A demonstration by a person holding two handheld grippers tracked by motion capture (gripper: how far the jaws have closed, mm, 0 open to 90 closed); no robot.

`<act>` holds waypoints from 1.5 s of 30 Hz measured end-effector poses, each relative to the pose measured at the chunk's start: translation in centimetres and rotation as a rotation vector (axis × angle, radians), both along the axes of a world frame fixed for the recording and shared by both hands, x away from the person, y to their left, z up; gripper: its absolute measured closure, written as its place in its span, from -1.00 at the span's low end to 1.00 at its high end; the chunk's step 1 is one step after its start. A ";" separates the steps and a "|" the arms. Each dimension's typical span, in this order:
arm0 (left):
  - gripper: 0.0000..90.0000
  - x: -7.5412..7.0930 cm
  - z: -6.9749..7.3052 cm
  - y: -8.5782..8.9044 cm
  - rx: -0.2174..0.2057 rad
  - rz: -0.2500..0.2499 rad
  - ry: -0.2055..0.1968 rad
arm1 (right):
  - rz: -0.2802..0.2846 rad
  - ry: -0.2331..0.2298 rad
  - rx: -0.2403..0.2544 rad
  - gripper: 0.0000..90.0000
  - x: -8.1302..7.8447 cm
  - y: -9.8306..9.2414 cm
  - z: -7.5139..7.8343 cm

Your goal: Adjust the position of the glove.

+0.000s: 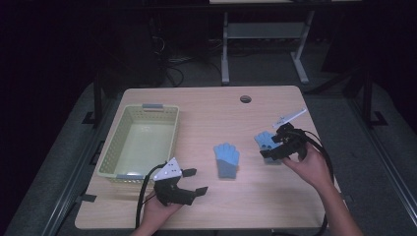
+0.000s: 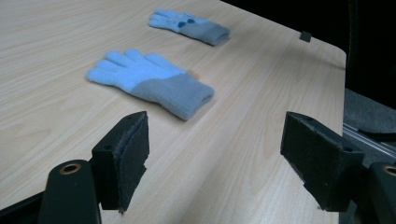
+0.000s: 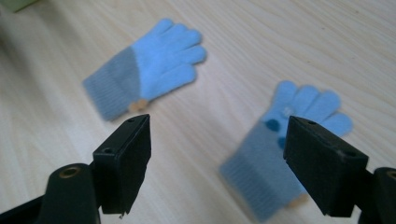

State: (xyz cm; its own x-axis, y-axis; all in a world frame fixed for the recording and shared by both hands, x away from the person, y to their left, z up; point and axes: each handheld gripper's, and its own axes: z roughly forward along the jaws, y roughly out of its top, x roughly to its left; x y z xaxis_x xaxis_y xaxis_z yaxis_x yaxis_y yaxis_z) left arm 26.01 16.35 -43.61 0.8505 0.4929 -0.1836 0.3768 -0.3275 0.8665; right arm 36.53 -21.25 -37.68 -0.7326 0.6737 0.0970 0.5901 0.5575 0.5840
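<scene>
Two light-blue knit gloves with grey cuffs lie flat on the wooden table (image 1: 255, 206). One glove (image 1: 226, 160) (image 2: 149, 84) (image 3: 144, 70) is near the table's middle. The other glove (image 1: 264, 140) (image 2: 191, 25) (image 3: 266, 163), with dark blue dots on it, lies to its right. My right gripper (image 1: 270, 146) (image 3: 217, 158) hovers just above the dotted glove, jaws wide apart, nothing between them. My left gripper (image 1: 198, 181) (image 2: 215, 154) rests low near the front edge, left of the middle glove, open and empty, pointing toward both gloves.
A pale green plastic basket (image 1: 112, 156) stands at the table's left side, with nothing visible inside. A round cable hole (image 1: 245, 99) sits near the far edge. Black cables trail from both grippers toward the person. Dark floor and desk legs lie beyond.
</scene>
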 end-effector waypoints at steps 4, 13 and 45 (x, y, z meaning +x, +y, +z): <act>-0.48 -0.1 0.1 -0.2 -0.001 -0.006 0.003 | -0.018 0.025 -0.003 -0.33 1.3 -0.3 -0.5; -0.48 0.0 -0.1 -0.3 0.001 -0.015 0.008 | -0.066 0.093 -0.064 -0.15 3.6 -1.2 -2.8; -0.47 -0.1 -0.3 -0.6 0.004 -0.025 0.010 | -0.175 0.212 -0.170 0.82 5.1 -0.6 -6.5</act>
State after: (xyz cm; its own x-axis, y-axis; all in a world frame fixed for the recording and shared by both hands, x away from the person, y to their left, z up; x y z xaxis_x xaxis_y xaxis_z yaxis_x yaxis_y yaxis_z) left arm 25.92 15.71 -43.91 0.8604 0.4726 -0.1907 0.3776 -0.3399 0.8613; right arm 41.62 -21.88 -44.22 -0.5796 0.8074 0.1106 0.7843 0.5158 0.3448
